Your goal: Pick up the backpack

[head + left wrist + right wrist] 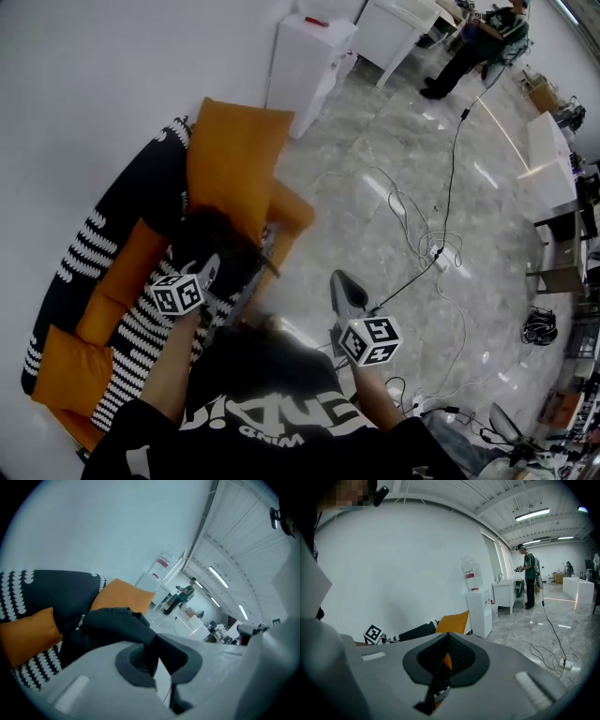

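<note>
Backpack (110, 623), centre left, is likely soft, limp and light. Left gripper (154, 640) is clamped on its top fabric, a sound hold. Right gripper (446, 638) is closed and empty.

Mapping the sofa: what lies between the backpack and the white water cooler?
A big orange cushion, propped on the sofa, right next to the backpack; the head view shows it best.

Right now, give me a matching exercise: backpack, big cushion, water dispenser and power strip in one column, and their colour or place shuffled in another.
1 backpack
2 big cushion
3 water dispenser
4 power strip

A white, by the wall
B on the floor among cables
C black, held by the left gripper
D orange, leaning on the sofa back

Pairs: 1-C, 2-D, 3-A, 4-B
</note>
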